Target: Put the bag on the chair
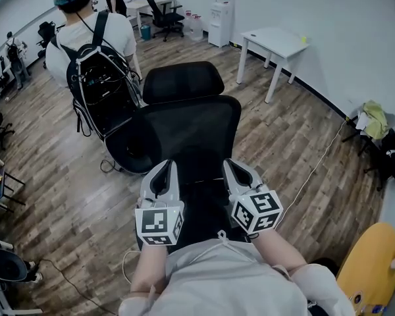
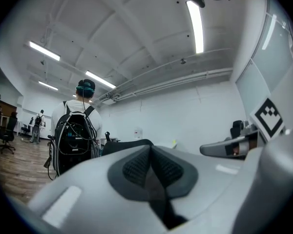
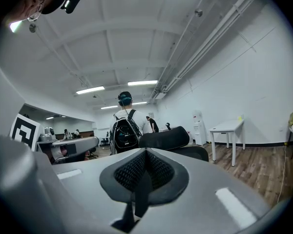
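Both tools are held low in front of the operator, side by side, pointing at the back of the chair.

Left tongs (image 1: 164, 166): closed, the ribbed pads meeting edge to edge, gripping nothing. They sit over the near left part of the chair.

Right tongs (image 1: 232, 165): closed likewise, pad against pad, gripping nothing. They are level with the left pair and well apart from it, with the chair's dark centre between them.

Black office chair (image 1: 184, 130): stands on the wood-plank floor (image 1: 66, 183) directly ahead of the operator, its back turned toward the operator. The headrest (image 1: 182, 81) rises above the mesh backrest.

Black backpack (image 1: 102, 87): this is the bag. It has pale piping, loose cables across its face and dark shoulder straps. It is worn on the back of a person in a white T-shirt (image 1: 118, 35), who stands facing away at the far left of the chair. The pack's lower edge is just beside the chair; contact cannot be determined. It is not on the chair, and neither pair of tongs touches it.

Surroundings: a white worktop (image 1: 276, 45) stands by the right wall, with a water dispenser (image 1: 222, 18) further back. A second office chair (image 1: 164, 15) stands at the far end.
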`<state>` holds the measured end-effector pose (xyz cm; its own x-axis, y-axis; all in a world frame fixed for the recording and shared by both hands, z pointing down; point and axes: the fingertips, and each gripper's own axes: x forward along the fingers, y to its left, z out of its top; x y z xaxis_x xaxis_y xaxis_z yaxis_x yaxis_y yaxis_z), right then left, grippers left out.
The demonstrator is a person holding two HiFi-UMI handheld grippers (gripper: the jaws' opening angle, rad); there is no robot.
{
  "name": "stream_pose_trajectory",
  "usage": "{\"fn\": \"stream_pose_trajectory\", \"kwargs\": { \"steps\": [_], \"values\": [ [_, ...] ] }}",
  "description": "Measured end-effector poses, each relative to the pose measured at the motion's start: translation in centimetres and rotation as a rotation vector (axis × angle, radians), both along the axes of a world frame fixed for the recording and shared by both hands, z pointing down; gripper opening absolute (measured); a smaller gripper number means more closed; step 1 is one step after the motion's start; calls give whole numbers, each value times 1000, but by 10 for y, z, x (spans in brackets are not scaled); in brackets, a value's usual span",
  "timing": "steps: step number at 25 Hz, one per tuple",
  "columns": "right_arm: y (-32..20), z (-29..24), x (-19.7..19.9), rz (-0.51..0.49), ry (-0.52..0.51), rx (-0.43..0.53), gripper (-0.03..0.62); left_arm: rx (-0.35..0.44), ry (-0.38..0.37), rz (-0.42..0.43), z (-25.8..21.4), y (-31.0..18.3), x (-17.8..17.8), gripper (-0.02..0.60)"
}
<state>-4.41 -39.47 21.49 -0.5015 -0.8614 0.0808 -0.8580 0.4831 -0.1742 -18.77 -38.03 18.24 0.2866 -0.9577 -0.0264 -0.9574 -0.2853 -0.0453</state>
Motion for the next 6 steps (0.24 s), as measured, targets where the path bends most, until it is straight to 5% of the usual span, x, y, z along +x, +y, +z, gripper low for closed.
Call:
{"fn": "stream_pose_trajectory", "kwargs": {
  "steps": [6],
  "values": [
    [2,20,-9,-3,35,4,-2,-4,11,6,18,-1,-6,6]
  ]
}}
